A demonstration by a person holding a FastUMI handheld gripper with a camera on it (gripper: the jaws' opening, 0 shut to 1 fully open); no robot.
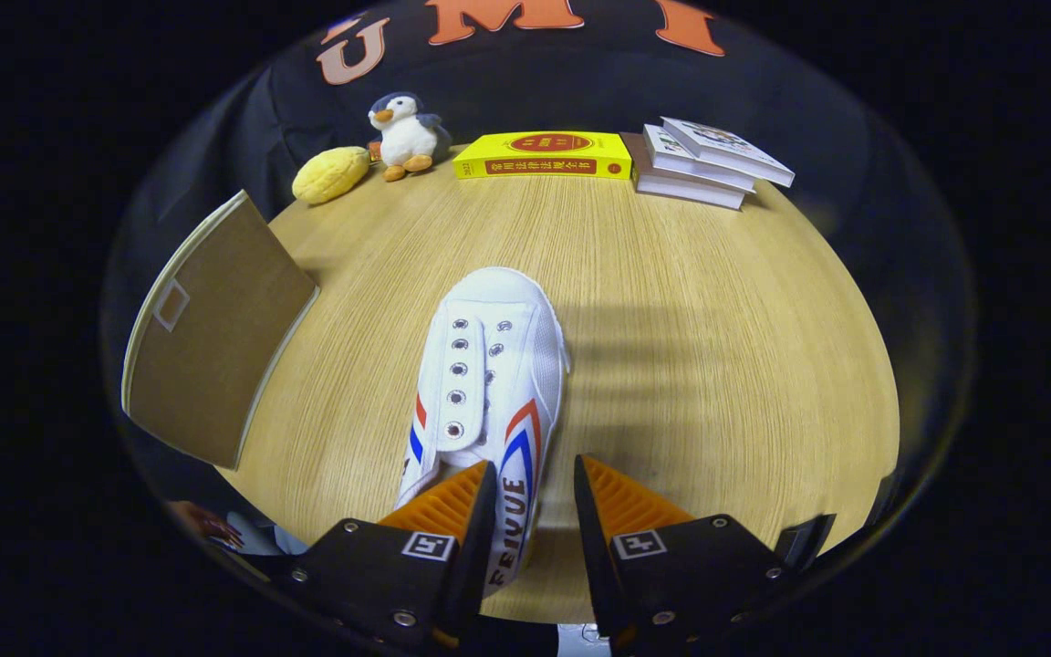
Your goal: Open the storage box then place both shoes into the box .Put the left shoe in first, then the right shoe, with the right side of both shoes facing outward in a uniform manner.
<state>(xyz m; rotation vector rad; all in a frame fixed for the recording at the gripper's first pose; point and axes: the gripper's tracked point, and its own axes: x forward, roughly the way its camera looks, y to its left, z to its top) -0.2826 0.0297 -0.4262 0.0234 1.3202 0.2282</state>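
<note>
A white canvas shoe with red and blue side stripes lies on the wooden table, toe pointing away from me. My gripper stands open over its heel end. The shoe's striped side wall runs up between the two fingers: the left finger sits at the shoe's opening against that wall, and a gap shows between the wall and the right finger. The storage box, brown with a pale rim, stands to the left of the shoe at the table's edge, with a flat brown panel facing me.
Along the table's far edge lie a yellow plush bun, a penguin toy, a yellow book and a stack of pale books. A person's hand shows below the box, off the table's near edge.
</note>
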